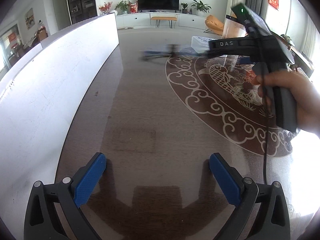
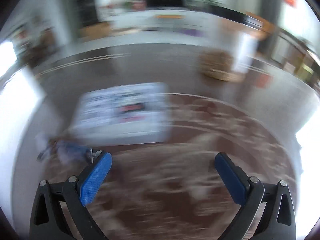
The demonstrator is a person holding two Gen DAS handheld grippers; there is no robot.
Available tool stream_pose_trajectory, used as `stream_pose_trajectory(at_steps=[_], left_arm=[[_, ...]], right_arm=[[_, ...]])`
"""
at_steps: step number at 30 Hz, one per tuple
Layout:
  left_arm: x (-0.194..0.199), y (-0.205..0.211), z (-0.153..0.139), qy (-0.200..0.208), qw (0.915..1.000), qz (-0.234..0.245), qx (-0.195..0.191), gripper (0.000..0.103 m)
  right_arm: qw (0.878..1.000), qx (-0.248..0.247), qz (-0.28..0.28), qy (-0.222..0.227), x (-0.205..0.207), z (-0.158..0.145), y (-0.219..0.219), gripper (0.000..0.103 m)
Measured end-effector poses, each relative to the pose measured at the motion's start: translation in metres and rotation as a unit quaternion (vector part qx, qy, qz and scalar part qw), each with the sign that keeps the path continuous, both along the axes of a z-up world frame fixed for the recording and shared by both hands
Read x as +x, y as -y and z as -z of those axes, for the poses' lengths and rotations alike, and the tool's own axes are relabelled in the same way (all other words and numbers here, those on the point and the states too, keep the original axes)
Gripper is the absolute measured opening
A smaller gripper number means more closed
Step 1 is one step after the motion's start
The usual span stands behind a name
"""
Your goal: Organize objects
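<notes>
1. Right gripper (image 2: 163, 172): jaws wide apart, empty, over the patterned table (image 2: 200, 180); view badly smeared.
2. Left gripper (image 1: 158, 177): also spread, empty, low over bare tabletop.
3. White box (image 2: 122, 110) straight ahead of right jaws; bluish item (image 2: 70, 150), too blurred to name, just off the left fingertip (image 2: 96, 177).
4. Best slowed, squared up to one target, then closed.

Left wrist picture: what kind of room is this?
Most likely a home living room. A television stands on a long white cabinet with potted plants beside it, and an orange chair sits near the window.
</notes>
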State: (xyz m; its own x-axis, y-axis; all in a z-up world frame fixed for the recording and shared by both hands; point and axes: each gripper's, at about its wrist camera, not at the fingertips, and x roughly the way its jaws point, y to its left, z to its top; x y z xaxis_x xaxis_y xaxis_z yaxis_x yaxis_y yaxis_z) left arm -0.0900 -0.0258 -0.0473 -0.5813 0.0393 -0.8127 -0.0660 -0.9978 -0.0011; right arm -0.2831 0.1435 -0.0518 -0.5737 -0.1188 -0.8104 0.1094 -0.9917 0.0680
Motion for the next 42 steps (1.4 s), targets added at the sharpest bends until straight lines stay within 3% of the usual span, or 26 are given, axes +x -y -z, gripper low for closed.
stream_pose_trajectory(at_steps=[3, 4, 6, 11, 15, 17, 22, 24, 26, 30, 35, 37, 39, 42], left_arm=[[0.0, 0.0, 0.0, 0.0, 1.0, 0.0, 0.001, 0.103], [0.0, 0.0, 0.0, 0.0, 1.0, 0.0, 0.0, 0.103], [0.0, 0.0, 0.0, 0.0, 1.0, 0.0, 0.0, 0.103], [0.0, 0.001, 0.0, 0.0, 1.0, 0.0, 0.0, 0.103], [0.0, 0.001, 0.0, 0.0, 1.0, 0.0, 0.0, 0.103], [0.0, 0.001, 0.001, 0.0, 1.0, 0.0, 0.0, 0.103], [0.0, 0.001, 0.001, 0.0, 1.0, 0.0, 0.0, 0.103], [0.0, 0.001, 0.001, 0.0, 1.0, 0.0, 0.0, 0.103], [0.0, 0.001, 0.001, 0.0, 1.0, 0.0, 0.0, 0.103], [0.0, 0.001, 0.001, 0.0, 1.0, 0.0, 0.0, 0.103], [-0.001, 0.001, 0.001, 0.0, 1.0, 0.0, 0.0, 0.103], [-0.001, 0.001, 0.001, 0.0, 1.0, 0.001, 0.001, 0.103], [-0.001, 0.002, 0.001, 0.0, 1.0, 0.001, 0.0, 0.103], [-0.001, 0.002, 0.002, 0.0, 1.0, 0.001, 0.001, 0.103]], right_arm=[[0.984, -0.053, -0.168, 0.004, 0.024, -0.004, 0.027, 0.103], [0.979, -0.046, -0.201, 0.006, 0.033, -0.003, 0.031, 0.103], [0.977, -0.012, -0.211, 0.003, 0.043, -0.001, 0.027, 0.103], [0.996, 0.023, -0.081, -0.006, 0.023, -0.011, -0.014, 0.103], [0.999, 0.02, -0.006, -0.026, -0.009, -0.034, -0.024, 0.103], [0.999, 0.001, 0.04, -0.012, -0.028, -0.039, -0.025, 0.103], [0.975, -0.097, 0.186, 0.077, -0.074, -0.02, -0.041, 0.103], [0.964, -0.123, 0.212, 0.099, -0.085, -0.01, -0.037, 0.103], [0.962, -0.137, 0.211, 0.104, -0.095, -0.006, -0.022, 0.103], [0.977, -0.082, 0.159, 0.116, -0.112, -0.001, 0.013, 0.101], [0.989, -0.063, 0.109, 0.079, -0.094, -0.002, 0.017, 0.1], [0.994, -0.056, 0.062, 0.065, -0.079, -0.002, 0.017, 0.1], [0.997, -0.055, -0.02, 0.056, -0.056, -0.001, 0.017, 0.1], [0.989, -0.04, -0.137, 0.04, 0.0, 0.0, 0.005, 0.1]])
